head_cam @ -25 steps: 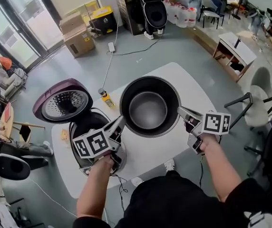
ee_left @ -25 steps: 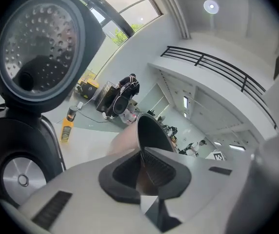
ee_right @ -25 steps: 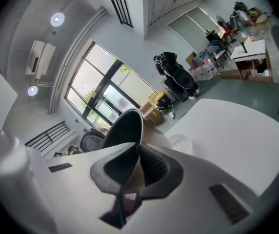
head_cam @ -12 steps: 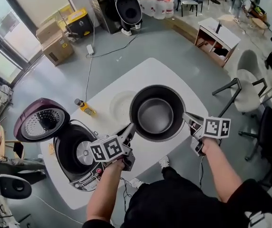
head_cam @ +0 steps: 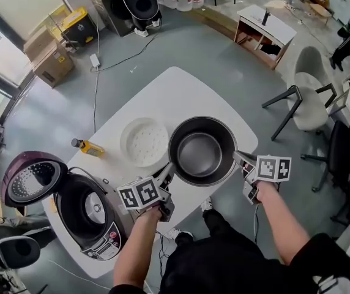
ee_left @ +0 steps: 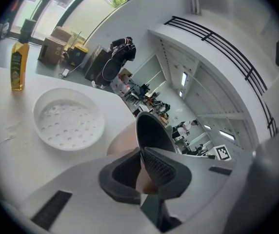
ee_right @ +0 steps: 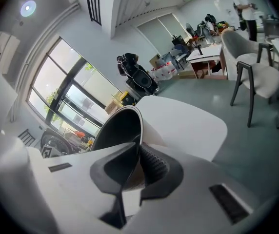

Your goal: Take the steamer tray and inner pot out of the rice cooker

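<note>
The left claw and right claw are pinching opposite rims of the inner pot, sharing its weight level over the counter, beside the steamer tray lying outside the rice cooker.

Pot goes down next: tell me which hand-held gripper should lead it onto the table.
Left, probably. The left hand-held gripper and right hand-held gripper are both shut on the inner pot's rim, but the left one is over the table beside the steamer tray; the right one is near the table's edge.
</note>
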Motion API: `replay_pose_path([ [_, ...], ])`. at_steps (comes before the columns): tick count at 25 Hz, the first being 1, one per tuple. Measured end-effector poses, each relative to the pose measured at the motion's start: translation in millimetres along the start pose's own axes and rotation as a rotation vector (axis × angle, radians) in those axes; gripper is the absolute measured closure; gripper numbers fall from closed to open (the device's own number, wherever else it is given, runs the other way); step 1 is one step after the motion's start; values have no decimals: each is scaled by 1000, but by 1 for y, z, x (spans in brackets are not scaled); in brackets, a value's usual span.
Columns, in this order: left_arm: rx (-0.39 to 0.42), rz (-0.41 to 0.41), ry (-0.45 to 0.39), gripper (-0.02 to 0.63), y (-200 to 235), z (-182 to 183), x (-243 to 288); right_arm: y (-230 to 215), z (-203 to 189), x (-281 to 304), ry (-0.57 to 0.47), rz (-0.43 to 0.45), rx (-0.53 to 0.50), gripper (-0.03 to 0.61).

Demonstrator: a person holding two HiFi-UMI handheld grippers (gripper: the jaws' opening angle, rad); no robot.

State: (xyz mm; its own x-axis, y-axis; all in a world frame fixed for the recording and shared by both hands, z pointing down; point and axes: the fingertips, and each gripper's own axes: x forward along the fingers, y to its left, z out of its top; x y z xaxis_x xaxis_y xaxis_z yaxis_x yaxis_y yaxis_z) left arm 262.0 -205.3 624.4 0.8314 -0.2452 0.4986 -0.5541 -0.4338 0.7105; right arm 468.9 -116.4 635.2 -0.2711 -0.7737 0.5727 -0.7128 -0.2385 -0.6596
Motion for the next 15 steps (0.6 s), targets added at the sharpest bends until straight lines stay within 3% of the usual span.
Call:
replay_pose_path([
  [12,-74,-2,-6,582,13,-8,24,-18,6,16,23,28,-27,545],
  [15,-56,55,-49,558,20,-5,21,-18,9,13,9,-3,-100,535],
])
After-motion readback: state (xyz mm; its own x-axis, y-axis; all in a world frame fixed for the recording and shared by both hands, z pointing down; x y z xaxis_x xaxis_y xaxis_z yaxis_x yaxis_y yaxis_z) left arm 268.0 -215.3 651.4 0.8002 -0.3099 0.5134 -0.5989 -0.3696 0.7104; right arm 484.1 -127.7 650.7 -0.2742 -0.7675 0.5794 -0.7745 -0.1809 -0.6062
